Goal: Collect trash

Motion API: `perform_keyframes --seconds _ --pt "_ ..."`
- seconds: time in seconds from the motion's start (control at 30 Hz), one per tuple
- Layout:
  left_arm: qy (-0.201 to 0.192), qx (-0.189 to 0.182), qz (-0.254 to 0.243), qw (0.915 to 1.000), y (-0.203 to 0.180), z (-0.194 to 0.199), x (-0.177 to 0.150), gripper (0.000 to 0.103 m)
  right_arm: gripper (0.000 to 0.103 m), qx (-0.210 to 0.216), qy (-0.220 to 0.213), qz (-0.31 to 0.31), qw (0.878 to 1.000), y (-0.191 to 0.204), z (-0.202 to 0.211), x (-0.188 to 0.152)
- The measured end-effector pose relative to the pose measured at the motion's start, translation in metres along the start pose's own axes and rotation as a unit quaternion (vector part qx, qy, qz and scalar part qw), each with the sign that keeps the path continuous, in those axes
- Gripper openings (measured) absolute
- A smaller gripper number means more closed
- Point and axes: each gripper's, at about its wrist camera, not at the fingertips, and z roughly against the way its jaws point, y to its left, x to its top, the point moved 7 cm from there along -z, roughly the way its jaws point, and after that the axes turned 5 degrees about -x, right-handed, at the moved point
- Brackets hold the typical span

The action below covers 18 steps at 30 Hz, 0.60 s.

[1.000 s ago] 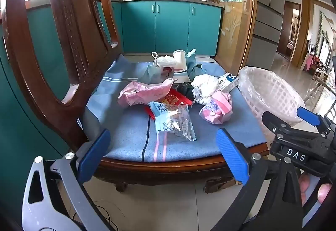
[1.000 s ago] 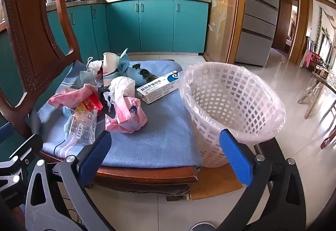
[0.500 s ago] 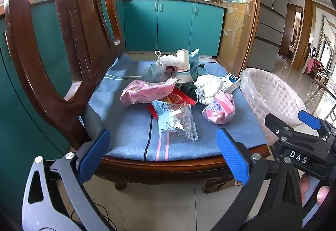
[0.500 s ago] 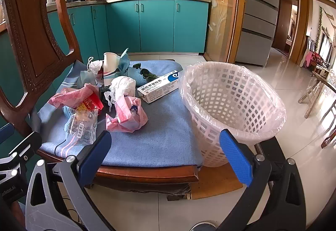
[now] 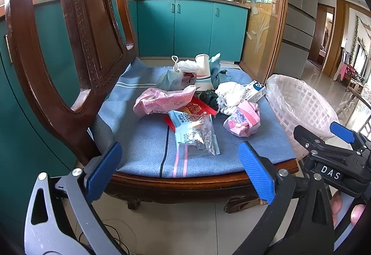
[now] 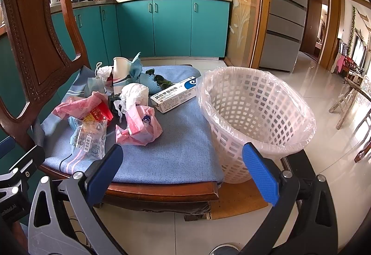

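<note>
Trash lies in a pile on a blue cushion (image 5: 148,153) on a wooden chair: a clear snack wrapper (image 5: 197,134) nearest me, a crumpled pink bag (image 5: 243,119), a flat pink bag (image 5: 162,101), a white tissue wad (image 5: 230,95), a medicine box (image 6: 177,97), a paper cup (image 5: 203,64). A white lattice basket (image 6: 255,120) with a clear liner stands at the cushion's right edge. My left gripper (image 5: 179,171) is open and empty before the chair's front edge. My right gripper (image 6: 183,172) is open and empty, between the cushion and the basket.
The carved chair back (image 5: 76,50) rises at the left. Teal kitchen cabinets (image 5: 185,27) stand behind, a fridge (image 6: 285,11) at the right. Tiled floor (image 6: 324,83) opens to the right, with a wooden stool (image 6: 350,95) there. A thin cable (image 5: 111,231) lies on the floor below.
Both grippers have crept slightly closer to the chair; the left view has shifted a little right. Both stay open. Nothing on the cushion has moved.
</note>
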Motion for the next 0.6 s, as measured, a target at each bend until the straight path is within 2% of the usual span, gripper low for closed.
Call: perform_keyframes --seconds 0.6 --pt "0.007 -0.003 -0.002 1.0000 -0.0020 -0.0013 -0.0030 0.100 0.100 0.001 0.001 -0.003 1.000 -0.0011 -0.0013 -0.0006"
